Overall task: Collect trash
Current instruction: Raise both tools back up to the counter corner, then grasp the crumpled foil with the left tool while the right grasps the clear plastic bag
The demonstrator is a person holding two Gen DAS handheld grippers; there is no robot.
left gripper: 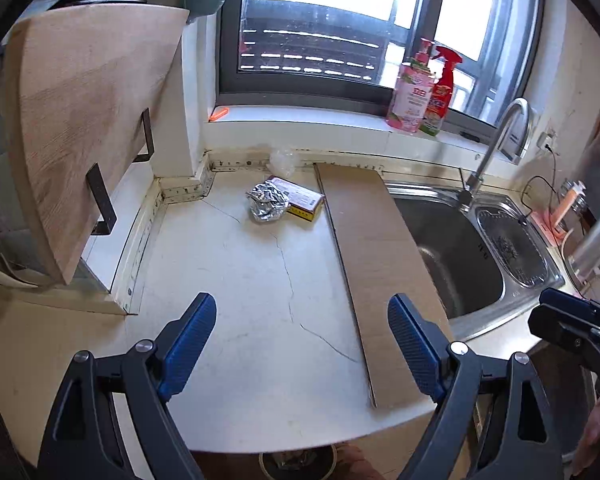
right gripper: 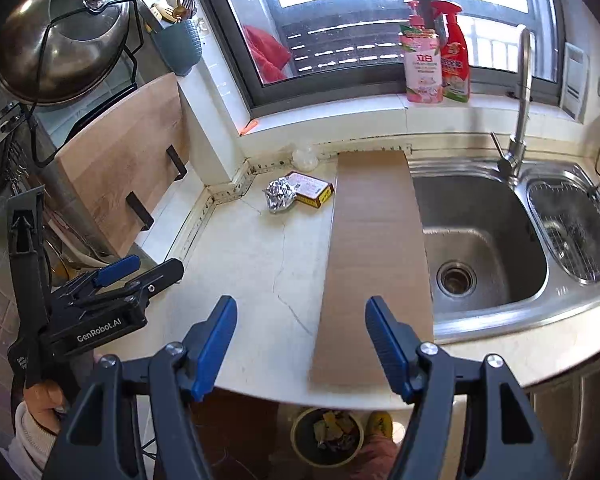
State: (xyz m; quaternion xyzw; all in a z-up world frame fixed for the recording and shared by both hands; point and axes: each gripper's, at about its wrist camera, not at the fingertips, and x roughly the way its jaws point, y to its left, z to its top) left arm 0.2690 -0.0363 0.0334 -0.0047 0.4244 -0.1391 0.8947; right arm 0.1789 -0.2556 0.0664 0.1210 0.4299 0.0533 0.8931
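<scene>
Left gripper (left gripper: 302,322) fingers apart, nothing between them, lower centre of frame above the countertop (left gripper: 236,300); right gripper (right gripper: 301,326) likewise apart and empty; crumpled foil ball (left gripper: 267,202) at frame centre, touching a small box (left gripper: 302,199); cardboard strip (left gripper: 374,264) just right, overlapping the sink (left gripper: 476,256); bin (right gripper: 327,438) bottom centre, below the counter edge.

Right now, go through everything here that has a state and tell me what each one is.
Left gripper: open, empty.
Right gripper: open, empty.
Foil ball: crumpled, on the counter, touching the box.
Small box: closed, lying flat.
Cardboard strip: flat, partly over the sink.
Faucet: no water running.
Bin: on the floor, holding some trash.
</scene>
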